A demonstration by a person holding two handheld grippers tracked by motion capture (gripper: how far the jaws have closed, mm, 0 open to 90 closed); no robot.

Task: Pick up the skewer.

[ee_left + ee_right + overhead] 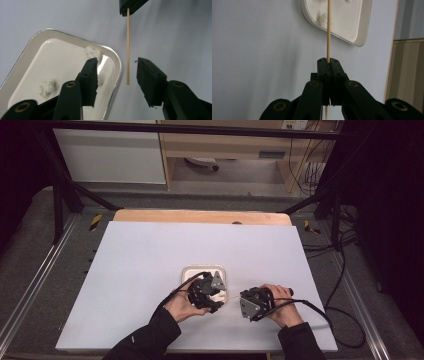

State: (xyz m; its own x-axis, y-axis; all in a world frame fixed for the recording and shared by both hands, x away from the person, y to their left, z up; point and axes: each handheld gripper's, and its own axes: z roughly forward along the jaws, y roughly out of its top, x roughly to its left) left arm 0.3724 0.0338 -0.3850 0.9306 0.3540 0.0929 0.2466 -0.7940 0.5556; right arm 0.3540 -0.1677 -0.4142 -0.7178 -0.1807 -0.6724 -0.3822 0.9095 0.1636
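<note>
1. white table sheet [150,270]; flat and bare around the tray; a dropped skewer can roll across it away from the tray, since nothing there stops it.
2. tray [110,51]; small, white, rounded corners, shiny rim; sits on the sheet just under the left gripper; light by the look of it, so a knock from a black jaw could slide or tip it and scatter the contents.
3. left gripper [116,72]; jaws stand apart, gripping nothing; one jaw hangs over the tray's near corner, the other off the tray on the skewer's far side; free end of the skewer lies between them, untouched; risk is closing off-centre and pushing the stick sideways instead of catching it.
4. right gripper [329,75]; beside the tray, well clear of its rim; jaws clamped tight on the skewer, stick pointing toward the tray; grip is on a thin round shaft, so it may pivot or slip if the left side bumps it.
5. skewer [128,45]; thin wooden stick, free end just outside the tray's rim; could snap or bend if both grippers pull unevenly.
6. white puffs [46,86]; three small lumps in the tray, one at the rim near the left jaw; easily flicked out by that jaw.
</note>
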